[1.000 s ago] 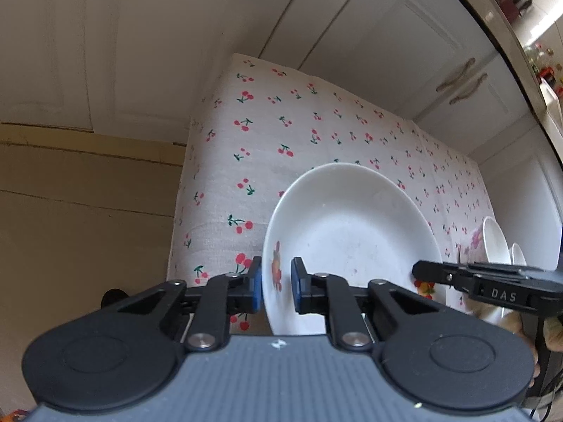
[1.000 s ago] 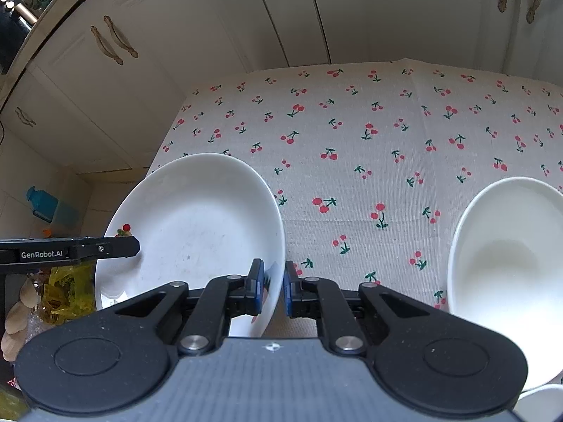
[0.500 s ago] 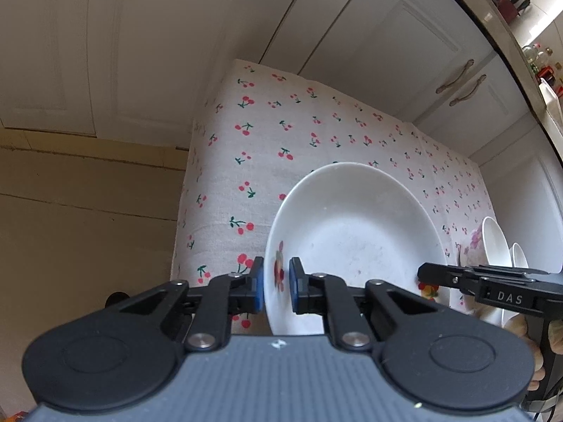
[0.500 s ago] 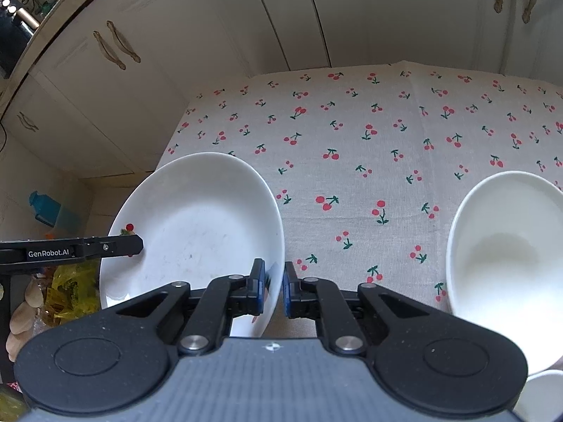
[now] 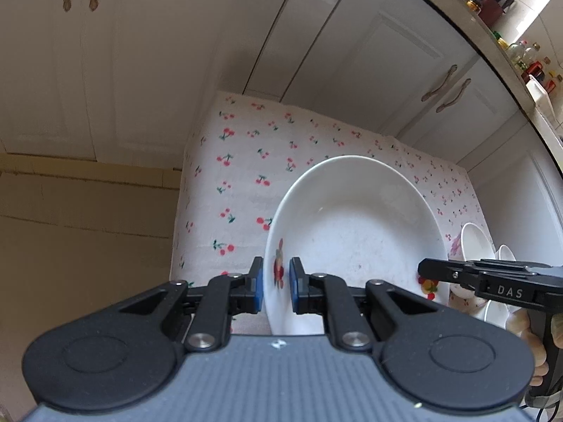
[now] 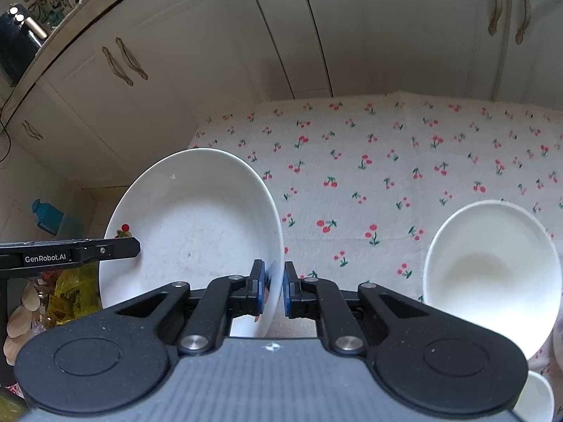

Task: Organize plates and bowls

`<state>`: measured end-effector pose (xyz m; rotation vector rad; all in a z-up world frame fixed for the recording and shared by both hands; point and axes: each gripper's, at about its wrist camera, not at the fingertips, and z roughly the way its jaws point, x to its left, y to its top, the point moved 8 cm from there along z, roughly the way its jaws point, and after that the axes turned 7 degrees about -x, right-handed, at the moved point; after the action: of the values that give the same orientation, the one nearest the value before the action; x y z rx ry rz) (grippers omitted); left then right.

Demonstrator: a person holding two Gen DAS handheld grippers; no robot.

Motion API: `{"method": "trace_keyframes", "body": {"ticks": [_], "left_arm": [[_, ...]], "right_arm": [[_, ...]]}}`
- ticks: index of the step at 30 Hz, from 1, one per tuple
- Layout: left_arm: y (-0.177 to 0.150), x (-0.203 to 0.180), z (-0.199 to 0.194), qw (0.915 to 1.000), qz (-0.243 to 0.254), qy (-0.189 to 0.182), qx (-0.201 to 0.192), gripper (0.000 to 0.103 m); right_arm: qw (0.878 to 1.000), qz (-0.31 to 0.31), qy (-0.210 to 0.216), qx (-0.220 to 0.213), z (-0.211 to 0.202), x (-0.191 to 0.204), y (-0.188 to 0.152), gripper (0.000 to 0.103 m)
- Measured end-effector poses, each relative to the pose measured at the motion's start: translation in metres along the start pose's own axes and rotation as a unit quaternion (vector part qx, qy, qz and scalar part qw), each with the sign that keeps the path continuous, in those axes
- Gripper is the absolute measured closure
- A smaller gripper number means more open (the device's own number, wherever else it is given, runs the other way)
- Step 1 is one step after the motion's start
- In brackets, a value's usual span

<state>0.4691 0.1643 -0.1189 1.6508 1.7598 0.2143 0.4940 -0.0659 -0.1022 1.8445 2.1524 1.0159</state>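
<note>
Two tools grip one white plate [image 5: 355, 232] by opposite rims above the cherry-print tabletop [image 6: 369, 161]: left tool [image 5: 276, 283], right tool [image 6: 271, 286]. Plate glossy, shallow, fruit motifs on rim.

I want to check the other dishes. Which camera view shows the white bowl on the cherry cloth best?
The right wrist view: the round white bowl faces the camera, almost whole. The left wrist view shows only its side, partly behind the right gripper.
</note>
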Motion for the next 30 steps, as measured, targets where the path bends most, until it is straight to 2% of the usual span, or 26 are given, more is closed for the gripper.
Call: {"method": "trace_keyframes", "body": {"ticks": [8, 15, 21, 30], "left_arm": [[0.0, -0.015, -0.017, 0.9999, 0.008, -0.004, -0.006, 0.091], [-0.013, -0.029, -0.05, 0.9997, 0.015, -0.005, -0.017, 0.091], [-0.039, -0.035, -0.079, 0.9997, 0.017, 0.002, -0.02, 0.091], [-0.096, -0.032, -0.103, 1.0, 0.007, 0.006, -0.002, 0.091]], "right_arm": [[1.0, -0.007, 0.003, -0.008, -0.021, 0.001, -0.001, 0.09], [1.0, -0.01, 0.013, -0.013, -0.052, 0.009, -0.015, 0.09], [1.0, -0.018, 0.022, -0.01, -0.08, 0.021, -0.04, 0.09], [0.999, -0.018, 0.031, 0.012, -0.096, 0.029, -0.094, 0.089]]}}
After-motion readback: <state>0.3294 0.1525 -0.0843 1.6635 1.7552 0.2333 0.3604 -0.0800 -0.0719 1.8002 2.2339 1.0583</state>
